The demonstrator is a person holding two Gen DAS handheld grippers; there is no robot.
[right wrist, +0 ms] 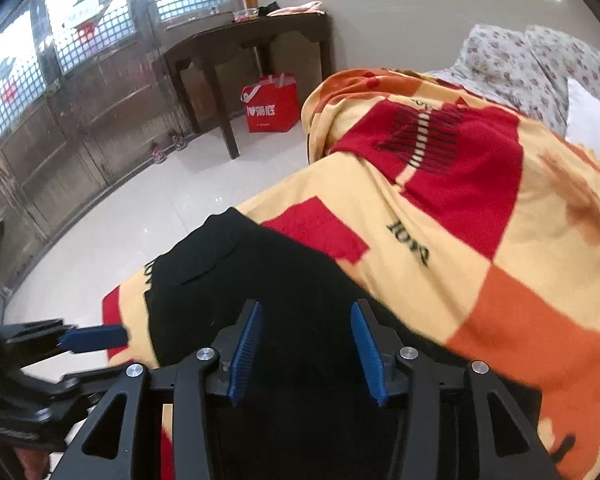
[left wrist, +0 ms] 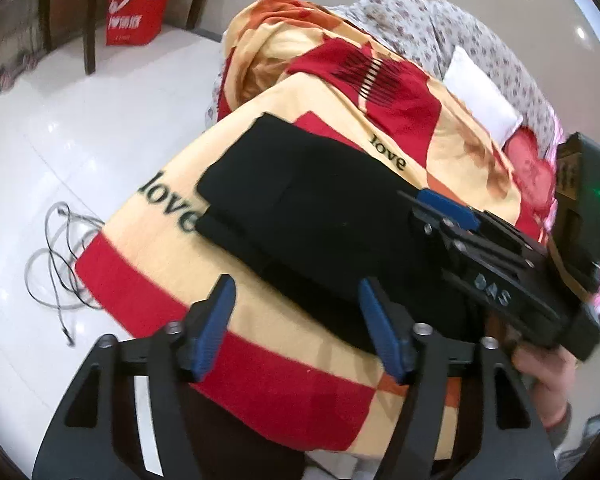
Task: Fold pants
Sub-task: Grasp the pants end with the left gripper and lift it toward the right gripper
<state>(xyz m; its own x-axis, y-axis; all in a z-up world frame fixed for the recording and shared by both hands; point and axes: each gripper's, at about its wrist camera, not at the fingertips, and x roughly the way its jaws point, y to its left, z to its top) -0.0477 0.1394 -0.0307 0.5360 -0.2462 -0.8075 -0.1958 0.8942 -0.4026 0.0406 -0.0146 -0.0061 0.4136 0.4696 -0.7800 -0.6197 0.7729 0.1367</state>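
1. Right now the black pants lie folded into a compact dark stack on the patchwork blanket, near the bed's lower corner, beside the printed word "love".
2. Over them, the left gripper hangs with its blue pads spread wide and nothing between them; one pad is over the red-and-yellow blanket, the other over the pants' near edge.
3. Beside it, the right gripper is released too, its blue pads parted, with only the black cloth showing behind the gap. From the left wrist view it reaches in from the right, above the pants.
4. A bare hand grips the right tool's handle at the lower right.
5. Farther up the bed there is a flowered quilt and a white pillow.
6. On the pale tiled floor a red shopping bag stands by a dark wooden table, and a tangle of grey cable lies close to the blanket's corner.
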